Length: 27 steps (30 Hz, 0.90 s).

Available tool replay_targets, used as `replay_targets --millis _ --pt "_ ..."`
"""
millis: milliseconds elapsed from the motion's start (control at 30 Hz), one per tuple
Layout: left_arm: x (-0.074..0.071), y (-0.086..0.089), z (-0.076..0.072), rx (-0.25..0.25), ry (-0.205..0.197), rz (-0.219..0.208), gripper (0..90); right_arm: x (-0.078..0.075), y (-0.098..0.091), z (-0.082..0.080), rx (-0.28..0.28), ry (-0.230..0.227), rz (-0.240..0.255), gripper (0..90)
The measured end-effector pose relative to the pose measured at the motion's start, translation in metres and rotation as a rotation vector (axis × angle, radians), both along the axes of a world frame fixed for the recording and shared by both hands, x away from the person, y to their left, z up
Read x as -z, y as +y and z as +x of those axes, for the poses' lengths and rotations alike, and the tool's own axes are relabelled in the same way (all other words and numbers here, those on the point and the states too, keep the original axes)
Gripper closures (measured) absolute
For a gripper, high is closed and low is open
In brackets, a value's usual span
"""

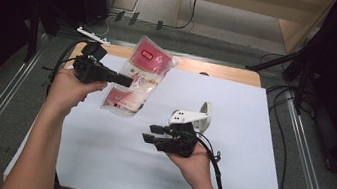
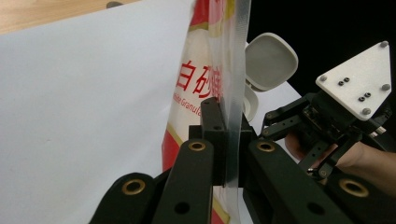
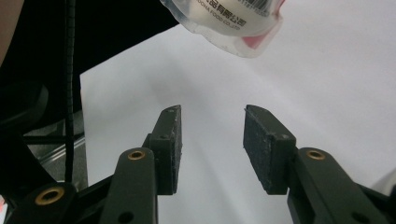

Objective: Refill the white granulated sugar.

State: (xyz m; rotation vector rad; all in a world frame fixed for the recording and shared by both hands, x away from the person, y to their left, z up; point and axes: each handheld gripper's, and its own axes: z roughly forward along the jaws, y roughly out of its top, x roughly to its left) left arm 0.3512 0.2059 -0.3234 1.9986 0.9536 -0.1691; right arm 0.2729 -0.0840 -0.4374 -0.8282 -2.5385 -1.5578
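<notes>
Up off the bench [image 1: 251, 137], my left gripper [image 1: 125, 81] pinches the red-and-clear pouch [image 1: 137, 77], its label reading "Granula" in part; my right gripper [image 1: 149, 133], jaws spread, hovers over open white sheet.

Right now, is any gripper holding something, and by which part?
The left gripper pinches the red-and-white plastic pouch by its clear side edge. The right gripper holds nothing.

High view overhead facing forward, gripper views close, sharing pouch [image 1: 138, 77]
</notes>
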Motion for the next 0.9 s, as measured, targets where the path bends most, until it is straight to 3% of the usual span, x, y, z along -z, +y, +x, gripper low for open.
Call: replay_targets --millis 100,367,533,700,900 --pt "0.003 0.001 0.002 -0.011 0.015 0.001 90.0 0.000 -0.005 0.001 -0.011 -0.006 -0.002 57.1" --pt "0.011 0.001 0.008 -0.028 0.004 0.008 90.0 -0.003 -0.023 0.005 -0.052 -0.022 -0.043 56.4" --pt "0.014 -0.001 0.009 -0.041 -0.007 0.007 90.0 -0.001 -0.035 0.006 -0.076 -0.015 -0.037 56.0" --pt "0.018 -0.003 0.011 -0.049 -0.029 0.009 90.0 0.002 -0.043 0.002 -0.107 -0.037 -0.026 52.8" --pt "0.028 -0.004 0.016 -0.046 -0.021 0.017 90.0 0.004 -0.053 -0.003 -0.108 -0.040 -0.022 43.9"
